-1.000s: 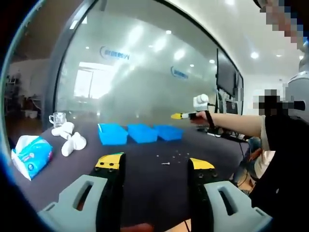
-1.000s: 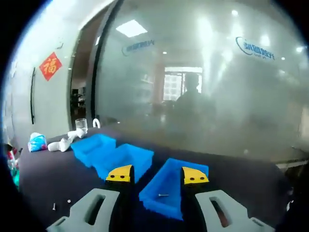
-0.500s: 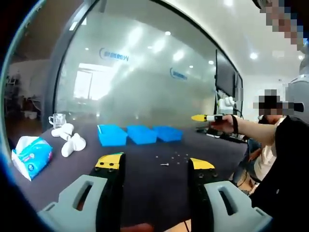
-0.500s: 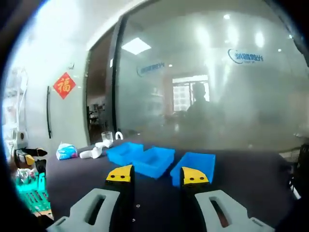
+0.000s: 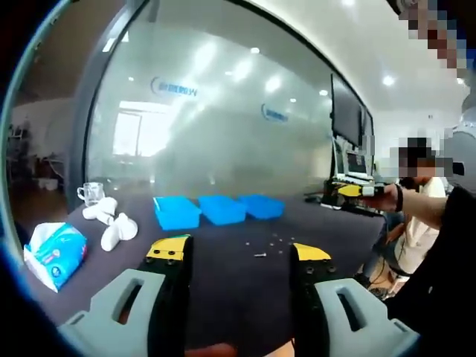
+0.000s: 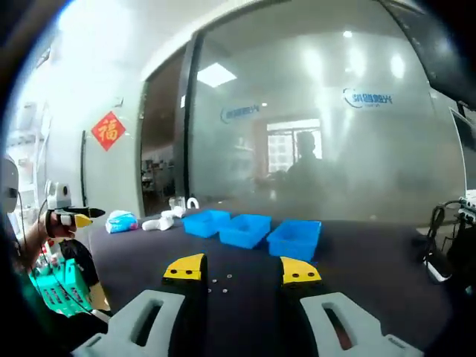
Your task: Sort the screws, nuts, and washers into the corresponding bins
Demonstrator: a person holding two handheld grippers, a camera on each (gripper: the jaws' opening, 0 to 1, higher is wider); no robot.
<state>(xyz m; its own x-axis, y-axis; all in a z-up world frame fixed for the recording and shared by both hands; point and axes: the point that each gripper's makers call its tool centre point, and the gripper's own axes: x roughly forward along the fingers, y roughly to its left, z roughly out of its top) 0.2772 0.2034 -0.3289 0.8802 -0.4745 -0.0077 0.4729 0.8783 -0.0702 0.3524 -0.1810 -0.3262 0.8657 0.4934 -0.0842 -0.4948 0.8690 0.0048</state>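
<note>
Table (image 5: 223, 297): dark, running out ahead of both your jaw pairs.
Bins (image 5: 220, 209): three blue, in a row well beyond the jaw tips.
Left gripper (image 5: 238, 253), right gripper (image 6: 242, 269): both are standing wide and carrying nothing.
Small hardware (image 5: 260, 254): scattered just past the tips, short of the bins; too small to tell apart, so you are likely best closing in low on one piece.
</note>
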